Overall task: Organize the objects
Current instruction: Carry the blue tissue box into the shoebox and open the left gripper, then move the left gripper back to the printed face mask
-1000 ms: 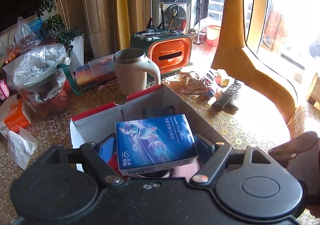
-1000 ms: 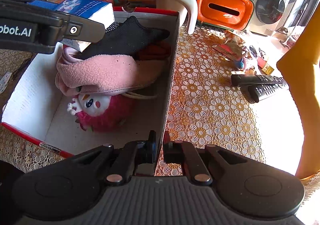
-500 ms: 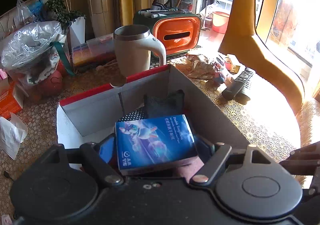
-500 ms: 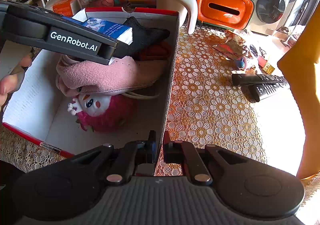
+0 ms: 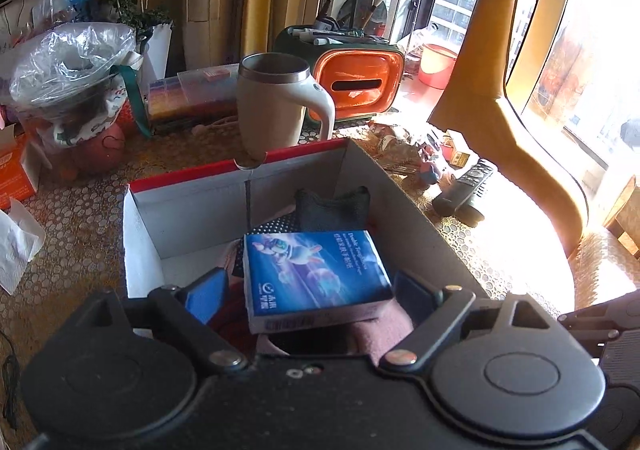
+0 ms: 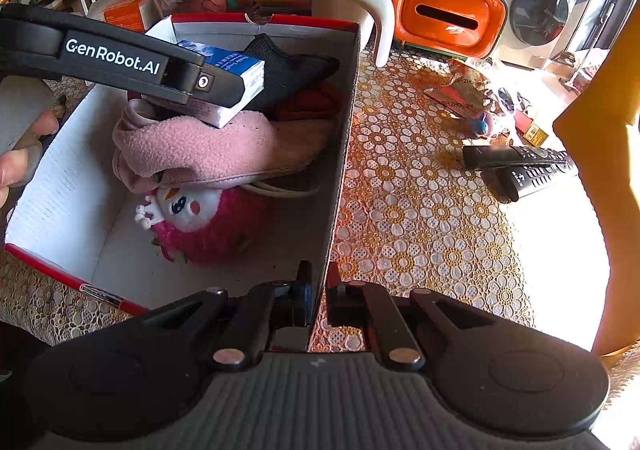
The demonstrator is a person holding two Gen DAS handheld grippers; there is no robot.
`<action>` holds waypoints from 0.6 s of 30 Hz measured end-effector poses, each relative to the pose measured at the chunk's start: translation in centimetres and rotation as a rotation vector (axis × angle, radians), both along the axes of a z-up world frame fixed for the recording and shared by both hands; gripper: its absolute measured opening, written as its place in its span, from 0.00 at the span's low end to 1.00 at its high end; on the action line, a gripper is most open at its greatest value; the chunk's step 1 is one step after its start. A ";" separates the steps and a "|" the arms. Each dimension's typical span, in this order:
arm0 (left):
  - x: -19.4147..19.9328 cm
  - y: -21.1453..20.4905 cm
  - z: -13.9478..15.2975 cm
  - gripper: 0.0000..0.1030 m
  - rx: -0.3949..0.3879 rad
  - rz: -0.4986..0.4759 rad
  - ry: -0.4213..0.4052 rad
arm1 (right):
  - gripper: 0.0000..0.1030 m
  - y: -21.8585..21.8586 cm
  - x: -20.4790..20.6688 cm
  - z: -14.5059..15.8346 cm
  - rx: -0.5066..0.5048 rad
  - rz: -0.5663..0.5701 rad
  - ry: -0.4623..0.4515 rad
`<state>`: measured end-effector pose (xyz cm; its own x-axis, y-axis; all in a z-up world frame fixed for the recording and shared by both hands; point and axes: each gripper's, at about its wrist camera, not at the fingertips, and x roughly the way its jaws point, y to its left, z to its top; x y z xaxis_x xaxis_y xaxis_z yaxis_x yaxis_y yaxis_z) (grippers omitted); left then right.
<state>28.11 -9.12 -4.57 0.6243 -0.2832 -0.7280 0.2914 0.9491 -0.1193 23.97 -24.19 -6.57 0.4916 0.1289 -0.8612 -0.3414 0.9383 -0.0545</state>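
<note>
A red-rimmed cardboard box stands on the lace-covered table. It holds a pink fleece cloth, a black cloth and a pink plush toy. A blue tissue packet rests on the pink cloth inside the box. My left gripper is open, with its fingers apart on either side of the packet. My right gripper is shut on the box's near right wall.
Behind the box stand a cream mug, an orange tissue holder, a stack of plastic cases and a bagged bundle. Two remotes and wrappers lie to the right. A yellow chair back rises by the table.
My left gripper carried the blue packet forward and down into the box, then opened, leaving the packet on the pink cloth. My right gripper kept its hold on the box wall.
</note>
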 end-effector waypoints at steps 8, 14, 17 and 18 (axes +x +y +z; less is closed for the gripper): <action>-2.9 2.2 2.6 0.89 -0.022 -0.017 -0.050 | 0.06 0.0 0.0 0.0 0.000 0.001 0.000; -5.6 5.6 5.0 0.93 -0.037 0.011 -0.094 | 0.06 0.0 0.0 0.0 0.000 0.000 0.000; -6.9 7.8 6.1 0.95 -0.019 0.029 -0.111 | 0.06 0.0 0.0 0.0 0.000 0.001 0.000; -7.4 8.7 6.5 0.97 -0.012 0.039 -0.120 | 0.06 0.0 0.0 0.0 0.000 0.001 0.000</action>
